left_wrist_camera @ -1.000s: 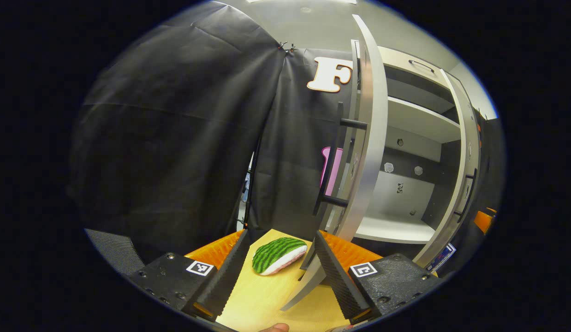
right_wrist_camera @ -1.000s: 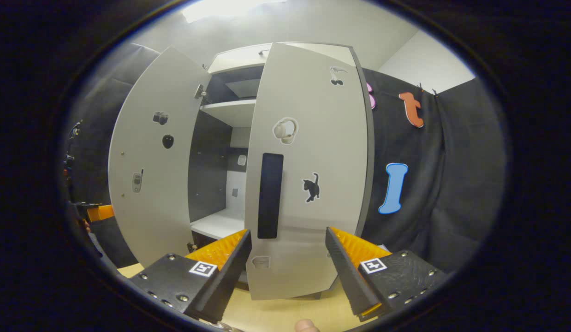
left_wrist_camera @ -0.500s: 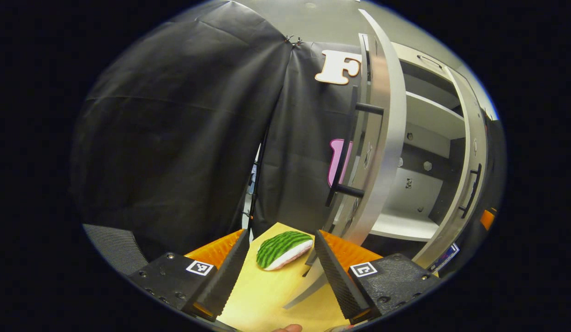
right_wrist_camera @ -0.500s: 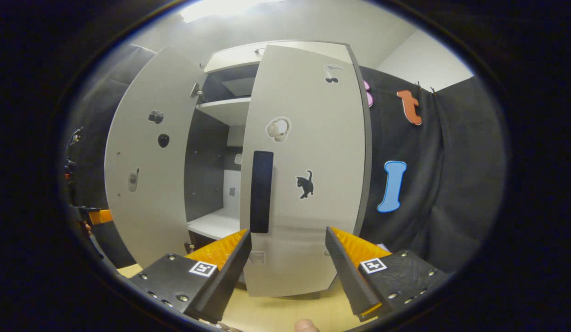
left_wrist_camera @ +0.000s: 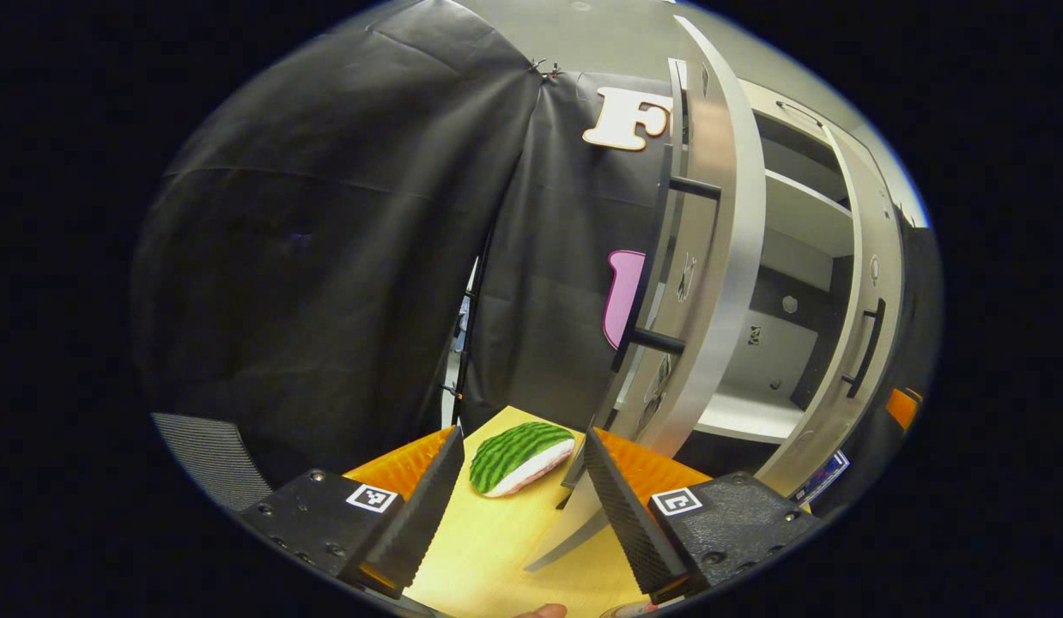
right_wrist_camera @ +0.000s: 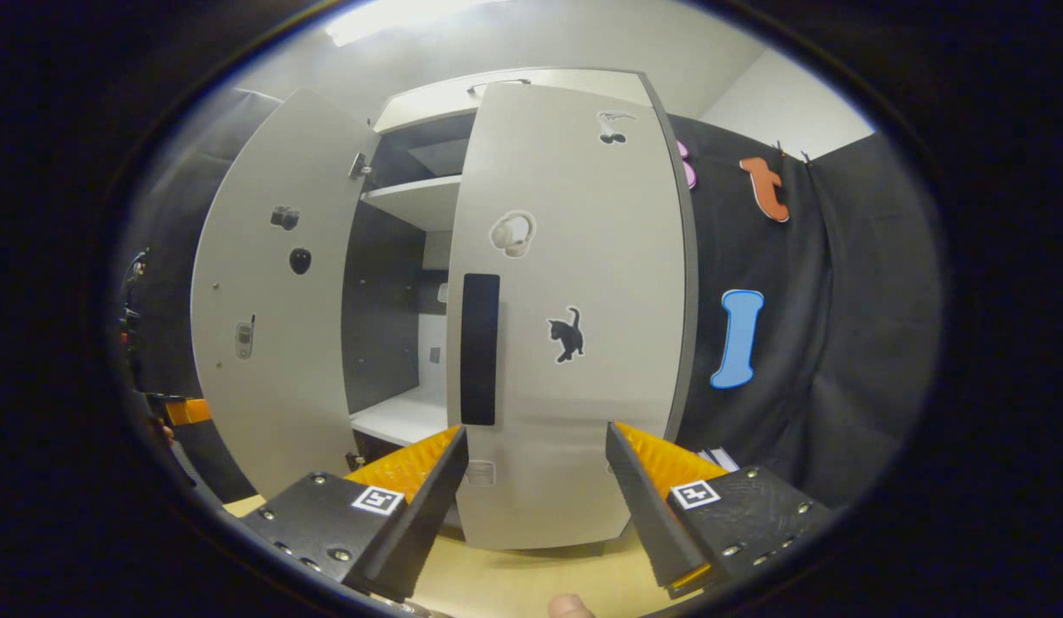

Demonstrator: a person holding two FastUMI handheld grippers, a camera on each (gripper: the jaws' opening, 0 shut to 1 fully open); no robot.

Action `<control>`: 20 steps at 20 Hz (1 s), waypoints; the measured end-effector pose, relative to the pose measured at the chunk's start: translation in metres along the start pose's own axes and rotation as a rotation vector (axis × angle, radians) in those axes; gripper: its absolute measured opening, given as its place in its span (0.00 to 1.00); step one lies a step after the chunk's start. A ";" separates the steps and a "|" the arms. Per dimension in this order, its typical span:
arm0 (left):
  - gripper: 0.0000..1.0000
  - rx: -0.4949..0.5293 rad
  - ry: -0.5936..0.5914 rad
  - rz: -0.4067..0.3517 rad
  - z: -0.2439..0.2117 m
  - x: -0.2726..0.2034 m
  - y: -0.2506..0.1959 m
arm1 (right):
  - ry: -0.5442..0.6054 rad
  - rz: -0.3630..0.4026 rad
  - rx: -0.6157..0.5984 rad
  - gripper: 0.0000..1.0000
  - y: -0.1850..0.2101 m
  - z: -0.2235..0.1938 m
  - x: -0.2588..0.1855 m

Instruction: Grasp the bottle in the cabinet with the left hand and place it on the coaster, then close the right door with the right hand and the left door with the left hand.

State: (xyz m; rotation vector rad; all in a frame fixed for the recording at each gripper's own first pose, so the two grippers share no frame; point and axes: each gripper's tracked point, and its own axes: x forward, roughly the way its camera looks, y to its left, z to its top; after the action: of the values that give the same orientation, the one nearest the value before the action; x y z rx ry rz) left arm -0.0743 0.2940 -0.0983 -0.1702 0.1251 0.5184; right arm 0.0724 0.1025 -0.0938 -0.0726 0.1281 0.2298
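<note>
Stickers on right door [right_wrist_camera: 574,326]: cat, headphones, cherries, no readable writing.

No readable words, brand names or numbers stand anywhere. Each claw carries small square black-and-white coded tags, on the left claw [left_wrist_camera: 519,489] and on the right claw [right_wrist_camera: 536,493] (patterns, not legible text). The right door [right_wrist_camera: 574,326] bears picture stickers only, a black cat sticker [right_wrist_camera: 567,335], a headphones sticker [right_wrist_camera: 512,233] and a cherries sticker [right_wrist_camera: 613,129], and the left door [right_wrist_camera: 270,300] bears small picture stickers too small to tell apart.
</note>
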 end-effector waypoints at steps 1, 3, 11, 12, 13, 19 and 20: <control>0.92 0.008 -0.001 -0.001 0.001 0.000 0.000 | 0.002 0.001 -0.001 0.97 0.000 -0.001 -0.001; 0.92 0.025 0.001 -0.012 0.001 0.001 -0.002 | 0.004 0.000 0.000 0.97 -0.002 -0.001 -0.001; 0.86 0.073 0.023 -0.129 -0.007 -0.001 -0.028 | 0.007 0.002 0.005 0.97 -0.004 -0.002 -0.003; 0.86 0.079 0.028 -0.150 -0.009 -0.004 -0.037 | 0.007 0.001 0.005 0.97 -0.004 -0.002 -0.004; 0.86 0.085 0.033 -0.171 -0.011 -0.005 -0.045 | 0.007 -0.002 0.002 0.97 -0.004 -0.003 -0.005; 0.86 0.092 0.057 -0.280 -0.022 -0.005 -0.092 | 0.010 -0.039 0.000 0.97 -0.017 -0.006 -0.017; 0.86 0.098 0.061 -0.300 -0.023 -0.006 -0.100 | 0.011 -0.048 0.003 0.97 -0.020 -0.006 -0.019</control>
State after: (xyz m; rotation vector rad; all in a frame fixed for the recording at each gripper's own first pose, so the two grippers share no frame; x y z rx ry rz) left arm -0.0308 0.2007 -0.1072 -0.1065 0.1804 0.2081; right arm 0.0579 0.0787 -0.0960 -0.0738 0.1379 0.1816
